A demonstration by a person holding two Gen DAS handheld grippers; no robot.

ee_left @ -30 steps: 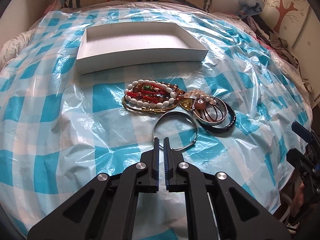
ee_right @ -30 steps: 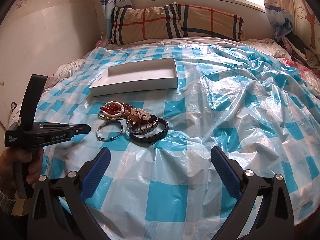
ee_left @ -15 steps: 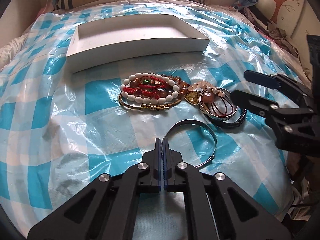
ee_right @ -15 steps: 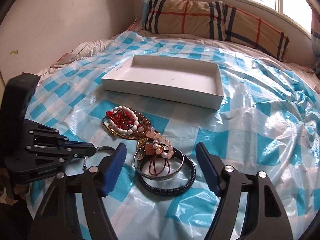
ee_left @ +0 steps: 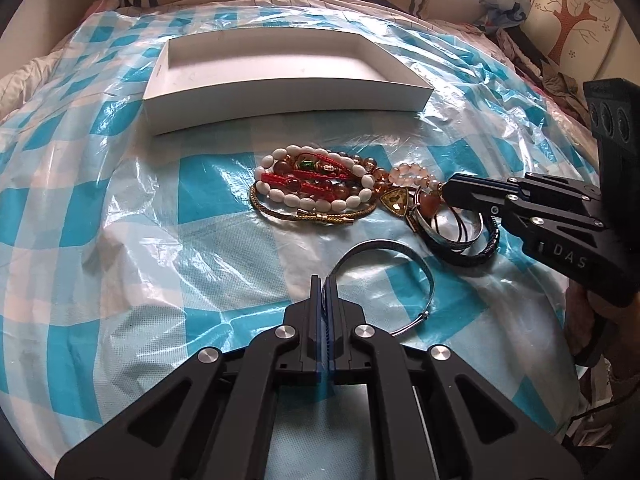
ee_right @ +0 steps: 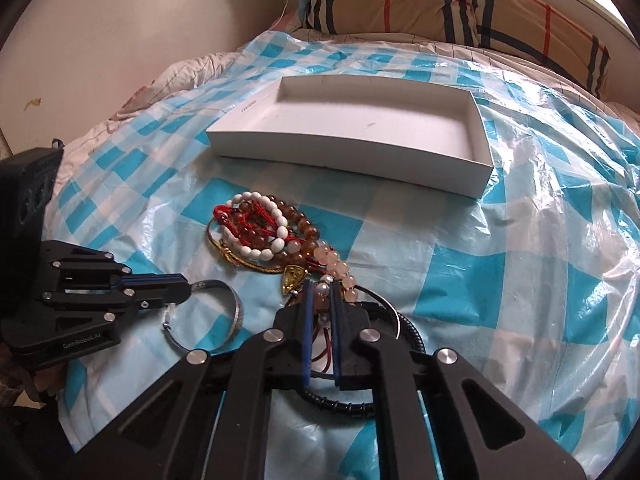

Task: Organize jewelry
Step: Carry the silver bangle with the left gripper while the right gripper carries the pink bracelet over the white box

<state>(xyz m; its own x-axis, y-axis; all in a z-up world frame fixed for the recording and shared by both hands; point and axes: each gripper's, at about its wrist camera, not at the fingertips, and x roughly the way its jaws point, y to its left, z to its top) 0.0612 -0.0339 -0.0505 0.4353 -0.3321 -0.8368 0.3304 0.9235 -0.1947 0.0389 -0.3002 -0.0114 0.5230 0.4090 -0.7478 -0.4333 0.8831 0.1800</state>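
A pile of bracelets lies on the blue checked plastic sheet in front of an empty white box (ee_left: 280, 76). My left gripper (ee_left: 322, 280) is shut on the rim of a silver bangle (ee_left: 404, 260), which also shows in the right wrist view (ee_right: 236, 312). My right gripper (ee_right: 320, 288) has closed down over the pink bead bracelet (ee_right: 340, 268) and the stacked bangles (ee_left: 460, 236), its pads nearly together around them. White, red and amber bead bracelets (ee_left: 316, 184) and a gold cord bracelet (ee_left: 304, 214) lie to the left of it.
The white box (ee_right: 360, 132) stands just beyond the jewelry. Plaid pillows (ee_right: 460, 4) lie at the head of the bed. A wall (ee_right: 140, 20) is on the left, and clothes are heaped at the right edge (ee_left: 552, 76).
My right gripper has moved in over the pink beads and bangles and closed from wide open to nearly shut. My left gripper stays shut on the silver bangle.
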